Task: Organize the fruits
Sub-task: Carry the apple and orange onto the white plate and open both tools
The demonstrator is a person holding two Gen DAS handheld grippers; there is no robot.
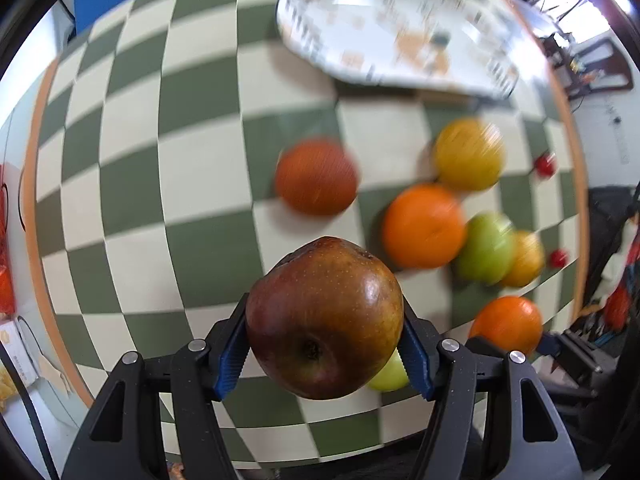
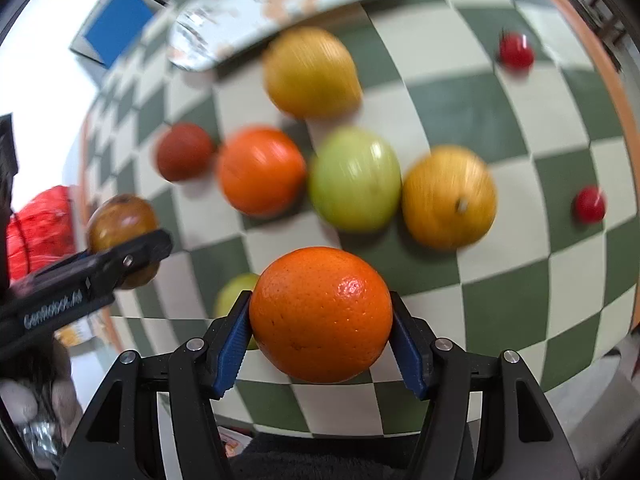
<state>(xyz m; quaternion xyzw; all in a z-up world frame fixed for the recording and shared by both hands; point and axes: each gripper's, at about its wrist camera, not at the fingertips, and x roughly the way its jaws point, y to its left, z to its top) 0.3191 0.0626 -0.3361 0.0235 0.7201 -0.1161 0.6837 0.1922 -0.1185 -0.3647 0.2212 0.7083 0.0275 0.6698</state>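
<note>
My left gripper (image 1: pixel 324 314) is shut on a dark red-brown apple (image 1: pixel 324 320), held above the checkered tablecloth (image 1: pixel 160 160). My right gripper (image 2: pixel 322 312) is shut on an orange (image 2: pixel 322 314), also off the cloth. In the right wrist view the apple (image 2: pixel 120 220) appears at the left, crossed by one of the left gripper's fingers (image 2: pixel 136 254). On the cloth lie several blurred fruits: a red-brown one (image 2: pixel 184 152), an orange (image 2: pixel 262 170), a green apple (image 2: pixel 354 180), two yellow ones (image 2: pixel 312 72) (image 2: pixel 448 196) and a yellow-green one (image 2: pixel 234 292) partly hidden.
A patterned white tray (image 1: pixel 392 28) lies at the far side of the round table, beyond the fruit. Two small red fruits (image 2: pixel 516 52) (image 2: pixel 588 204) sit near the table's orange rim (image 2: pixel 612 80). A red mesh bag (image 2: pixel 40 228) lies off the left edge.
</note>
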